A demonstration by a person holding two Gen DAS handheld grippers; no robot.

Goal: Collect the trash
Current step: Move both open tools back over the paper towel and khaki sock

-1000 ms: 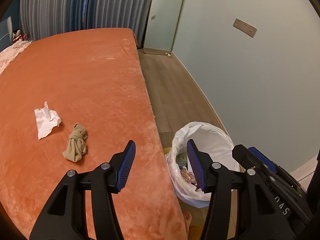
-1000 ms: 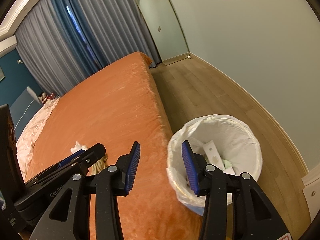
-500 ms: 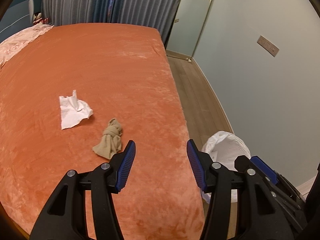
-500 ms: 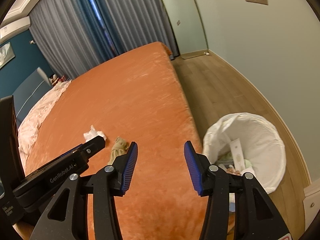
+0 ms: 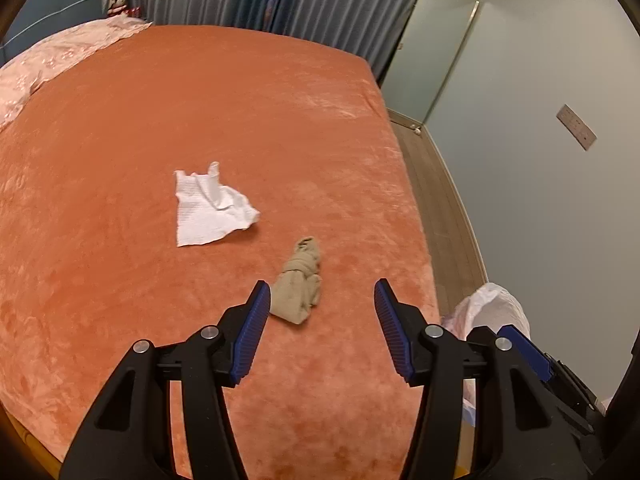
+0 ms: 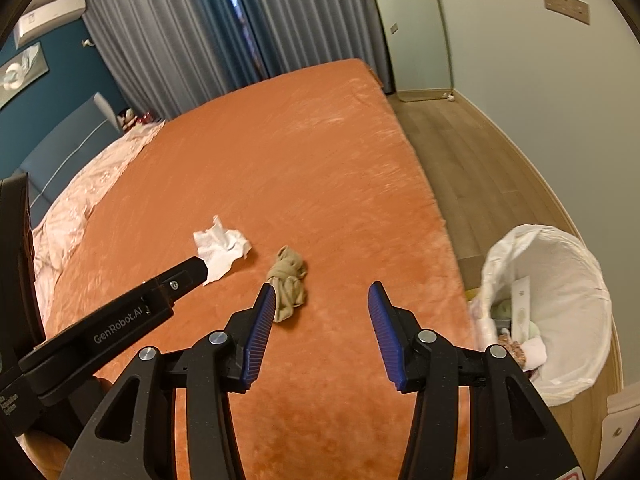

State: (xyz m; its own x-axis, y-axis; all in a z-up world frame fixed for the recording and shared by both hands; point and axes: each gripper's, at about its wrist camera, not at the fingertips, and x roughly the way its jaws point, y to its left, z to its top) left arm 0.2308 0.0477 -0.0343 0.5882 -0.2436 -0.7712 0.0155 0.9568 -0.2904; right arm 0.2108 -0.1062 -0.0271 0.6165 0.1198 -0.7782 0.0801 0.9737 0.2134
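Note:
A crumpled white paper tissue [image 5: 212, 208] [image 6: 220, 249] and a bunched beige sock [image 5: 299, 286] [image 6: 288, 282] lie on the orange bed cover [image 5: 160, 120] [image 6: 300, 160]. My left gripper [image 5: 318, 300] hovers open just short of the sock, nothing between its blue pads. My right gripper [image 6: 322, 300] is open too, with the sock a little beyond its left fingertip. A bin lined with a white bag [image 6: 560, 300] [image 5: 492, 312] stands on the floor right of the bed, with trash inside. In the right wrist view the left gripper's black body [image 6: 120, 320] covers part of the tissue.
Pale pink bedding [image 5: 52, 56] [image 6: 80, 208] lies at the bed's far left. Grey curtains [image 6: 180, 40] and a tall mirror [image 5: 436, 44] stand behind the bed. A strip of wood floor [image 6: 472, 152] runs between the bed and the pale wall.
Both grippers have swung left, away from the bin and over the bed. The sock and tissue now sit nearer the middle of both views, and the bin has slid to the right edge.

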